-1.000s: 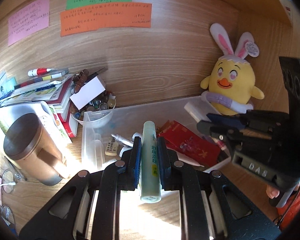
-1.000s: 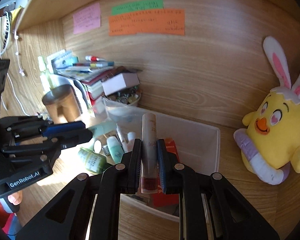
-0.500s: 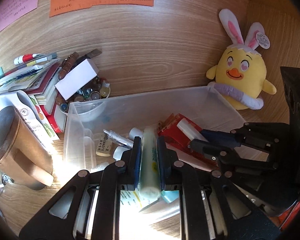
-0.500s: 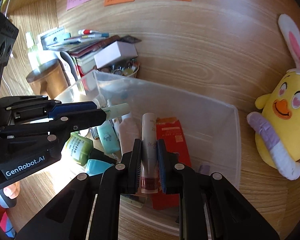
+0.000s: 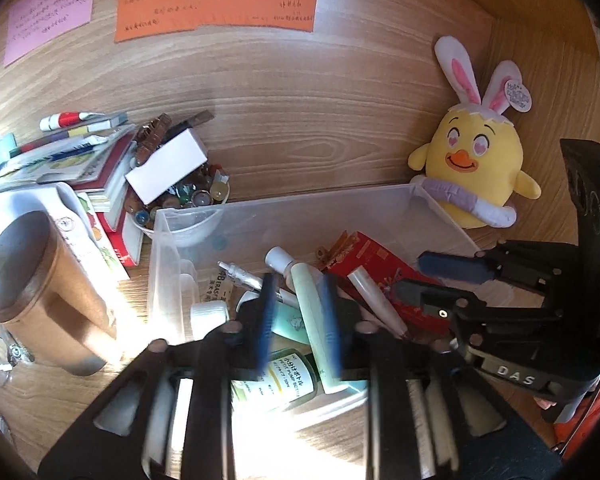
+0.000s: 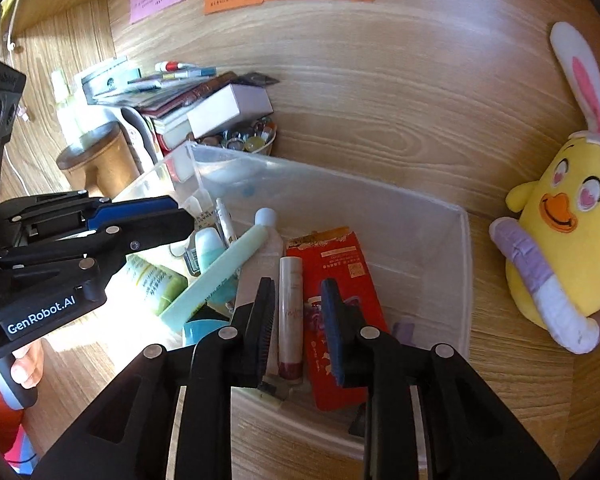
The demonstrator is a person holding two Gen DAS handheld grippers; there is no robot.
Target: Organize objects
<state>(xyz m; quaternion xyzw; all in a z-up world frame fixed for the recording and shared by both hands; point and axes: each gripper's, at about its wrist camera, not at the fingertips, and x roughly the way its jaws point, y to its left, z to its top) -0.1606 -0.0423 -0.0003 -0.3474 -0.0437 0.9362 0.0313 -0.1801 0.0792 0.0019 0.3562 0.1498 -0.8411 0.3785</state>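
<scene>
Both tongs over the clear bin (image 6: 440,248) now, each spread apart w/ nothing clamped. Left tongs (image 5: 298,316): jaws wide, mint-green tube (image 5: 314,320) lies between them but looks loose, propped at a slant on the pile inside the bin; from the right view that tube (image 6: 216,276) leans across the other bottles, cap end up toward the bin's back wall. Right tongs (image 6: 298,324): also open, pale lip-gloss tube (image 6: 290,300) lying flat in the gap, dark-red end nearest the camera, resting beside the red packet (image 6: 340,292). Can't tell if either pad touches it; looks free.

Handling, my read: both tubes light, smooth plastic, round, so slippery, prone to roll or twist if pinched near an end. Green one prob soft-walled, squeezes a bit; take it mid-body. Gloss tube stiffer, thin; grip across the middle, not the cap. Red packet is flat card, flimsy, needs an edge pinch.

Green pump bottle (image 5: 288,376) sits under the left tongs, in glare. Yellow chick plush (image 6: 560,240) just outside the bin on the worktop (image 6: 520,400), untouched.
</scene>
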